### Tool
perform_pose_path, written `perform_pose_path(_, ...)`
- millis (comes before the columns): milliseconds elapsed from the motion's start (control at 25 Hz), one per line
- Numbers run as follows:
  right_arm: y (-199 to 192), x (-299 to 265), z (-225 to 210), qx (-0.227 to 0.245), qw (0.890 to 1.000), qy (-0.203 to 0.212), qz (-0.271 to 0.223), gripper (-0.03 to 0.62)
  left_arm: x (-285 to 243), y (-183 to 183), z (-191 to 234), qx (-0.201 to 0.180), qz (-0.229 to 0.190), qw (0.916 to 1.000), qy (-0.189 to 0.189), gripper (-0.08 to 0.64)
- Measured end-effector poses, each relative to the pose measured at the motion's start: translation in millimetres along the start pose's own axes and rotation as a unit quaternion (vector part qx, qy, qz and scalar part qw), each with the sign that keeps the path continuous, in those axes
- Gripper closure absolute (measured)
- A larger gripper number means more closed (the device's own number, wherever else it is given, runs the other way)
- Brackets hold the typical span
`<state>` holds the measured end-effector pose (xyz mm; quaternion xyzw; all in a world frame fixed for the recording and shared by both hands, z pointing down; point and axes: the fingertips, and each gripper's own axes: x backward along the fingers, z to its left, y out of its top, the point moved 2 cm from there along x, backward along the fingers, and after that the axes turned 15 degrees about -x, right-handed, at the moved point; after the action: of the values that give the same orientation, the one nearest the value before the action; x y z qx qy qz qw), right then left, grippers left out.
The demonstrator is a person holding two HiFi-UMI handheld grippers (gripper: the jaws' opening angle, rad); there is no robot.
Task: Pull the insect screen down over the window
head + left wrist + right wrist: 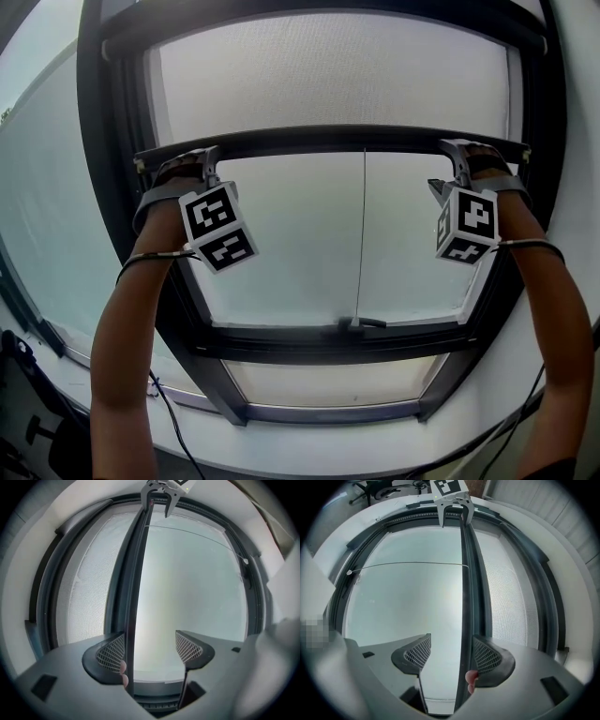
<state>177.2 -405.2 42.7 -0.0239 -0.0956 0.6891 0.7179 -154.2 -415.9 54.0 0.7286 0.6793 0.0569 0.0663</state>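
The dark pull bar of the insect screen hangs partway down the window, with white mesh above it and bare glass below. My left gripper sits at the bar's left end, my right gripper at its right end. In the left gripper view the bar runs along the inner face of the left jaw of my left gripper, whose jaws stand wide apart. In the right gripper view the bar lies against the right jaw of my right gripper, also open. A person's fingertips rest on the bar.
A thin cord drops from the bar to a small handle on the lower sash. The dark window frame surrounds the opening, with a pale sill below. Cables trail from both arms.
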Motion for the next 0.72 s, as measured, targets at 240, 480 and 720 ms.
perform_pose_path(240,-5,7,26,0.026,0.998,0.049,0.021,0.311,9,3,-28,-0.009,-0.016,0.9977,-0.065,0.222)
perform_pose_path(480,-5,15,34,-0.007,0.996,0.089,0.011,0.311,16,4,-35,-0.009,-0.030,0.9970,-0.071,0.224)
perform_pose_path(720,-5,16,41,-0.006,0.995,0.100,0.015,0.311,17,5,-43,-0.001,-0.035,0.9972,-0.065,0.224)
